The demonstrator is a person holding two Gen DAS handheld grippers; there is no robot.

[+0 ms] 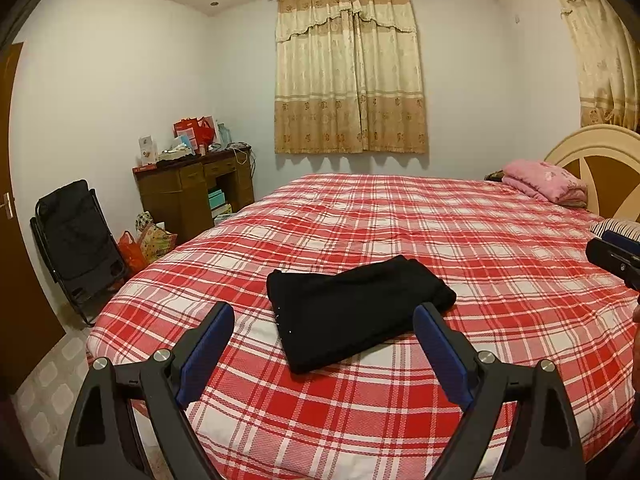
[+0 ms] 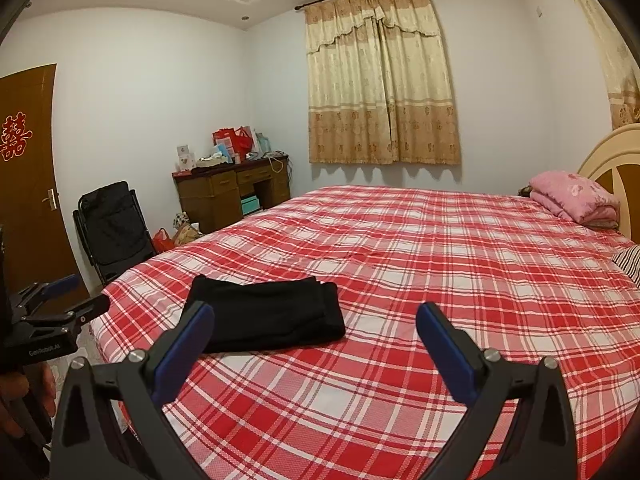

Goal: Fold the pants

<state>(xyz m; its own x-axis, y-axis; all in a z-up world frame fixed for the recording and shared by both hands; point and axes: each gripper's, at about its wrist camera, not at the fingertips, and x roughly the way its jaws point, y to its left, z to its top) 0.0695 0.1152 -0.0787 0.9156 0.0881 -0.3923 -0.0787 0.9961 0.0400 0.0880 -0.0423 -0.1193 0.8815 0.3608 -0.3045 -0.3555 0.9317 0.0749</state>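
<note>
Left wrist view: black pants [image 1: 356, 312] lie folded in a compact stack at lower centre of the frame, on the plaid bed [image 1: 500, 264]. Left gripper [image 1: 324, 332] and right gripper [image 2: 316, 336] both spread, empty, clear of it. Folding looks done; maybe nothing left.

A wide bed [image 1: 460, 240] covered in a red-and-white plaid quilted spread carries the things. A folded pair of black pants [image 1: 356, 308] lies flat near its foot. By the cream headboard [image 1: 592, 148] rests a folded pink floral blanket [image 1: 548, 180], with a black-and-white striped pillow [image 2: 630, 262] at the near edge.
</note>
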